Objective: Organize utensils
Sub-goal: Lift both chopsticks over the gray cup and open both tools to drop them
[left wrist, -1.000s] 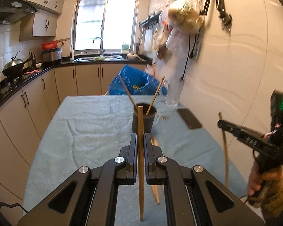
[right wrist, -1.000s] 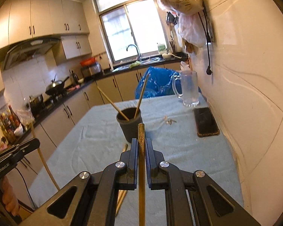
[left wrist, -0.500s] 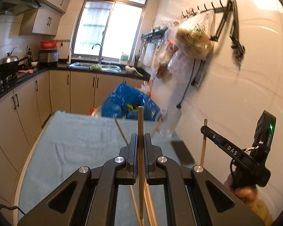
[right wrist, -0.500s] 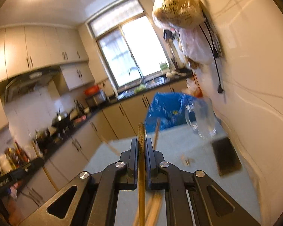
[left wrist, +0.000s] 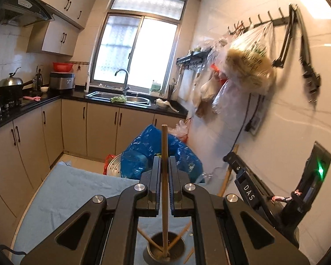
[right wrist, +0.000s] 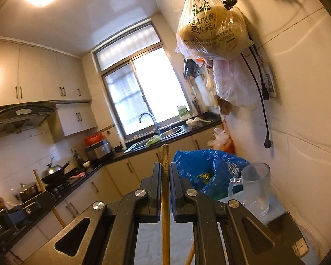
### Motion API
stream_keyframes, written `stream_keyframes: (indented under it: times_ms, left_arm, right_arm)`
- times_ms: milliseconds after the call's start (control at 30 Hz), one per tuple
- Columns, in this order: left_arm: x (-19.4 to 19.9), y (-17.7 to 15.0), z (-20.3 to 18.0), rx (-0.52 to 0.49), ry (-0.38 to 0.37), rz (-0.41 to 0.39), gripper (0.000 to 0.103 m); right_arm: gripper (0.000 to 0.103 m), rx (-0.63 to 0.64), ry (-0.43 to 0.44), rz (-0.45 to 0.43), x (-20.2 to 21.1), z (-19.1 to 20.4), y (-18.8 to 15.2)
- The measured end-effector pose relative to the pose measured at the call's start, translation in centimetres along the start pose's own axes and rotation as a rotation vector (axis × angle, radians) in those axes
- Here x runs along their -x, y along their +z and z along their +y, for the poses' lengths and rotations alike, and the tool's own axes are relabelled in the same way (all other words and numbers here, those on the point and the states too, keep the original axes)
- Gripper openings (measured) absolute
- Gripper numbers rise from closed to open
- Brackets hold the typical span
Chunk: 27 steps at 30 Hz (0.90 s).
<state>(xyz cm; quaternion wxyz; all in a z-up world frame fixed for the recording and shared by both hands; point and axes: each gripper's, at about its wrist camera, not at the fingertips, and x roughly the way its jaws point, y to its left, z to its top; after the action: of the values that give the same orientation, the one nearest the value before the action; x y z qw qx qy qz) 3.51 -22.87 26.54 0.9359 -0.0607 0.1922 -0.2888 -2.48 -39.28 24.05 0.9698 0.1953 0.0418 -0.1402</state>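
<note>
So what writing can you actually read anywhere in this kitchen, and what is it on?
"DAS": white letters on the right gripper, seen from the left wrist.
"bot.AI", start cut off: on the left gripper, seen from the right wrist.
"现煮 更新鲜!": green print on the hanging plastic bag; its smaller lines are too small to read.

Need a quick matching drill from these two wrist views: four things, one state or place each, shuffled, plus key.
Things:
1. left hand-held gripper
2. dark cup
3. clear pitcher
4. blue plastic bag

States or places:
A. stands on the blue cloth by the tiled wall
B. shut on an upright chopstick
C. beyond the table's far end, crumpled
D. holds leaning chopsticks, below the jaws

Pairs: 1-B, 2-D, 3-A, 4-C
</note>
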Motion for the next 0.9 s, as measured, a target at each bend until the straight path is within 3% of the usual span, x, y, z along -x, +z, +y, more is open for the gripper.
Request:
stream_keyframes:
  times_ms: [233,467,633,900]
  left_arm:
    - [-4.9,-2.0,0.2,-0.018,0.021,0.090,0.006]
    - [-5.5,-3.0,0.8,-0.007,0.028,0.138,0.007]
    - [-3.5,-2.9,0.9,0.000,0.033,0.123,0.028]
    - [4.3,-2.8,1.1,0.000,0.023,0.056,0.040]
  right_arm:
    - [0.007,0.024,-0.051,0.020,-3.3,-1.0,-2.9]
    - [0.009,0.034,-0.064,0.081,-3.6,-1.9,-4.9]
    - [0.026,0.043,-0.065,0.088,-2.4,-1.7,-4.3]
    - [0.042,0.045,-0.045,0.040,3.4,-1.1,-1.9]
